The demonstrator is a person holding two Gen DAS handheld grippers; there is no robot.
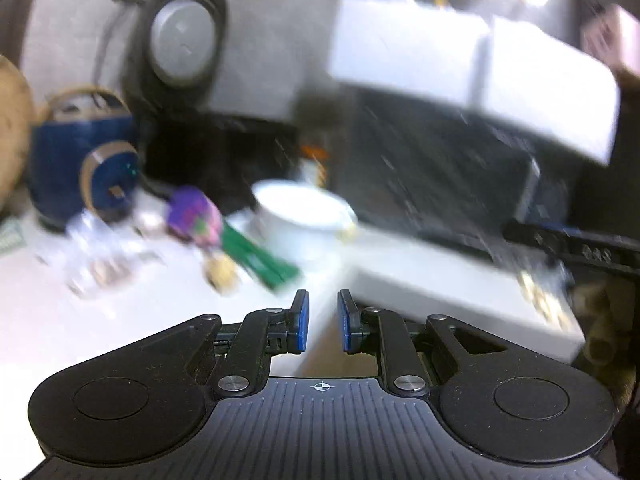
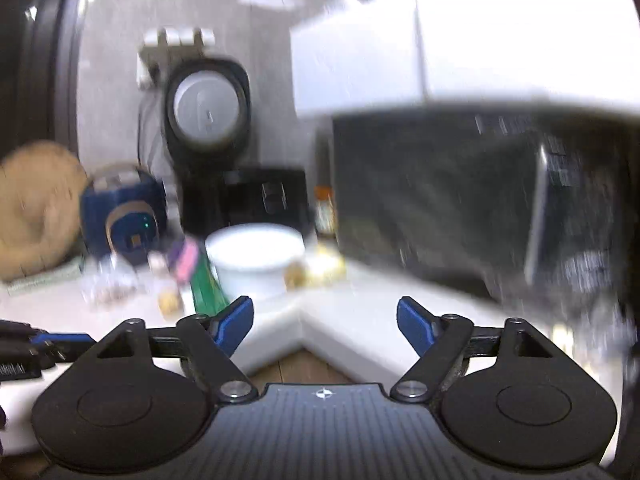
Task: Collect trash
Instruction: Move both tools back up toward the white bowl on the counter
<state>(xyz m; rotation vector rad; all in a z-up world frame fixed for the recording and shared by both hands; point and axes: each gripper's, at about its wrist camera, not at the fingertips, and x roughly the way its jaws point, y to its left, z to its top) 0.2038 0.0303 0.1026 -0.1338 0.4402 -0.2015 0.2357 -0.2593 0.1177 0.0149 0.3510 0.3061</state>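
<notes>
Both grippers carry nothing: left gripper [image 1: 323, 322] narrowly parted, right gripper [image 2: 325, 325] spread wide. Trash, a green wrapper [image 1: 262, 258] and purple packet [image 1: 195, 216], lies at ten o'clock beside the white bowl [image 1: 304, 220]. Approach step; next, reach down to it.

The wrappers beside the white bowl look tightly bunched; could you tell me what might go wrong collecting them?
1. The green wrapper lies against the white bowl, so reaching fingers could knock the bowl.
2. The clear crumpled plastic is hard to make out, so it could be missed.
</notes>
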